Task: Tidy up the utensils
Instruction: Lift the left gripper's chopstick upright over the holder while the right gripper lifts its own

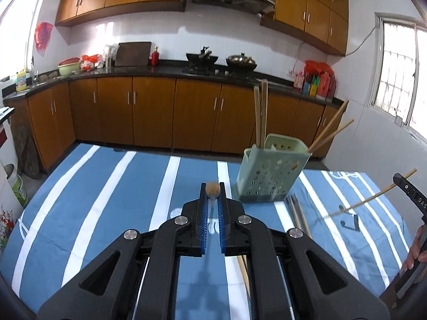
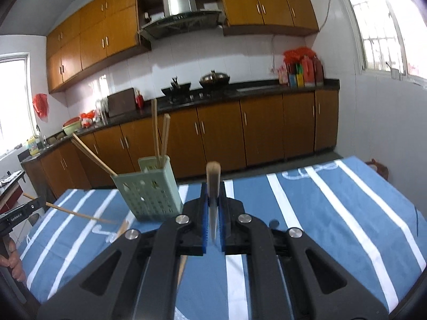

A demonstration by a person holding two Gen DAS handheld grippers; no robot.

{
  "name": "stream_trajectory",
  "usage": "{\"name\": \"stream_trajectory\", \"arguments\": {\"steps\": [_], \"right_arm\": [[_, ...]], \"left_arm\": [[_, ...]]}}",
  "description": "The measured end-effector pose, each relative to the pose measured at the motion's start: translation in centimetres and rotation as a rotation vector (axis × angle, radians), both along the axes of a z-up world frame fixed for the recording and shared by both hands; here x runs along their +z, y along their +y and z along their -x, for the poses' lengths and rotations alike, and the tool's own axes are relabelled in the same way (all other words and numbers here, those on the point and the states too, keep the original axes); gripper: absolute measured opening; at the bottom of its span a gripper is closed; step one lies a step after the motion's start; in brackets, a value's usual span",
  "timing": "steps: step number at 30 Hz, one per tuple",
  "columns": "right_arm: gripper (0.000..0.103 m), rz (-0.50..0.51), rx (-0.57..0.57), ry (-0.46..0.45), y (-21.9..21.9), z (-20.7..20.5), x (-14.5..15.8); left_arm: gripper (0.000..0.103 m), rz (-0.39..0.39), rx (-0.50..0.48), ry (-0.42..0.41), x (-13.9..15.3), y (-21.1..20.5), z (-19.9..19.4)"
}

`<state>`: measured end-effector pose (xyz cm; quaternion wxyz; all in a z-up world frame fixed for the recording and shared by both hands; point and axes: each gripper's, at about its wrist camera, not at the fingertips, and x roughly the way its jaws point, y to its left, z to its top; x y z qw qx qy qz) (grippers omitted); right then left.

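On the striped counter [image 1: 106, 186], four chopsticks stand in your green holder [image 1: 269, 178]; each hand-held gripper, left [image 1: 212, 194] and right [image 2: 212, 194], pinches one chopstick, loose ones half hidden.

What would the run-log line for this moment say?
left gripper: shut on chopstick | right gripper: shut on chopstick | holder: four chopsticks inside

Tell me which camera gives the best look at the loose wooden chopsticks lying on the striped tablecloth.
The left wrist view: the loose wooden chopsticks lie in plain sight beside the pale green perforated plastic holder. The right wrist view shows only short ends beside the gripper body.
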<state>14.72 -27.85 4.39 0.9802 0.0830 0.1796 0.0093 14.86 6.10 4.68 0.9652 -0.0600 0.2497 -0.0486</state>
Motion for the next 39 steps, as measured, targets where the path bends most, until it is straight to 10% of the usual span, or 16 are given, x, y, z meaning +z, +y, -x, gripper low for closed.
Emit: {"name": "stream_trajectory", "arguments": {"steps": [26, 39], "right_arm": [[0.008, -0.070, 0.148, -0.324, 4.5, -2.1, 13.4], [0.008, -0.033, 0.098, -0.355, 6.6, -9.8, 11.7]], "left_arm": [[0.007, 0.053, -0.052, -0.327, 12.6, -4.6, -2.5], [0.007, 0.081, -0.007, -0.326, 10.2, -6.3, -7.7]]}}
